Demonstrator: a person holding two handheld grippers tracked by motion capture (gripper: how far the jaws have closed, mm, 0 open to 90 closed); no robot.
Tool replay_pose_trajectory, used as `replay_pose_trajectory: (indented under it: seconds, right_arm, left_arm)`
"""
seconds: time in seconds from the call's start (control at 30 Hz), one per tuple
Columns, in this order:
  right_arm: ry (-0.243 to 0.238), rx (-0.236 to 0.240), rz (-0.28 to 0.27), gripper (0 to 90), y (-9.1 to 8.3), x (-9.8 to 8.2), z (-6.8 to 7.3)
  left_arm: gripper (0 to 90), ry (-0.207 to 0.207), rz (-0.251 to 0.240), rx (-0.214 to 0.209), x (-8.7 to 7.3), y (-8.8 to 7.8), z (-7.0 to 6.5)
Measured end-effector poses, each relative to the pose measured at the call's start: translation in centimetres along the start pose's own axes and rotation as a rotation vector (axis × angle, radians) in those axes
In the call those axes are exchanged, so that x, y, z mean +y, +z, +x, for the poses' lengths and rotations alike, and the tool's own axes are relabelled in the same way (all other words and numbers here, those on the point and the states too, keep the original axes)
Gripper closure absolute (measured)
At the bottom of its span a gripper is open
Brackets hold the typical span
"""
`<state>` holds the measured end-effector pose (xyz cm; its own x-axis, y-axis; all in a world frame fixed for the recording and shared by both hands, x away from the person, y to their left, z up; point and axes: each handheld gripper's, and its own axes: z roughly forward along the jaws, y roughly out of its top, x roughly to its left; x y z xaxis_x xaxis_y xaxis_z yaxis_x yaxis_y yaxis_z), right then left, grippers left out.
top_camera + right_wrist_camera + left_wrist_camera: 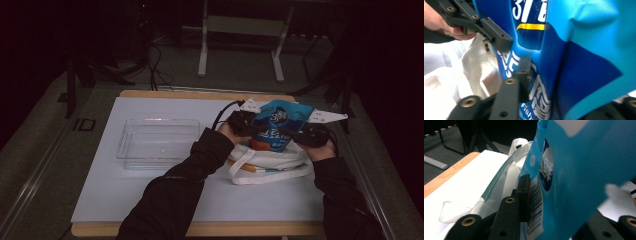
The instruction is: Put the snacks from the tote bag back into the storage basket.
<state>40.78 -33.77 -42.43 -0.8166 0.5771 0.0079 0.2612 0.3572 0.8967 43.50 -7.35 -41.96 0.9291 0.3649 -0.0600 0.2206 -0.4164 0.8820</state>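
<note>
- Dim room, dark floor, a metal frame stand at the back; worktop with a white sheet over a wooden edge.
- Clear plastic tray: on the left half, nothing visible in it.
- White cloth tote bag: slumped on the right half, handles trailing toward the near edge.
- Blue snack bag: upright above the tote's mouth, lower end still in or at the opening.
- Left gripper: jaws clamped on the snack bag's left side, by the barcode panel.
- Right gripper: jaws clamped on the opposite side, over the printed face.
- Step in hand, as judged: lifting the snack bag clear of the tote.
- Handling advice: raise both hands evenly, keep the pinch light to spare the contents, and watch that the cloth does not ride up.
</note>
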Motion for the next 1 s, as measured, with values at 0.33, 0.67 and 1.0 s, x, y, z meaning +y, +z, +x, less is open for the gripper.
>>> replay_pose_trajectory:
  seconds: [0.33, 0.67, 1.0]
  right_arm:
    - [0.011, 0.023, 0.021, 86.0, 0.1, 0.2, 0.1]
    - [0.015, 0.018, 0.025, 88.2, -0.1, 0.4, 0.2]
    - [-0.001, 0.020, 0.013, 88.6, -1.1, 1.4, 0.5]
  left_arm:
    - [86.9, 0.023, 0.025, 0.006, 0.3, 0.3, -0.2]
    - [89.5, 0.031, 0.035, 0.007, 0.7, 0.2, -0.3]
    - [89.8, 0.056, 0.029, 0.002, 2.2, -0.7, -0.7]
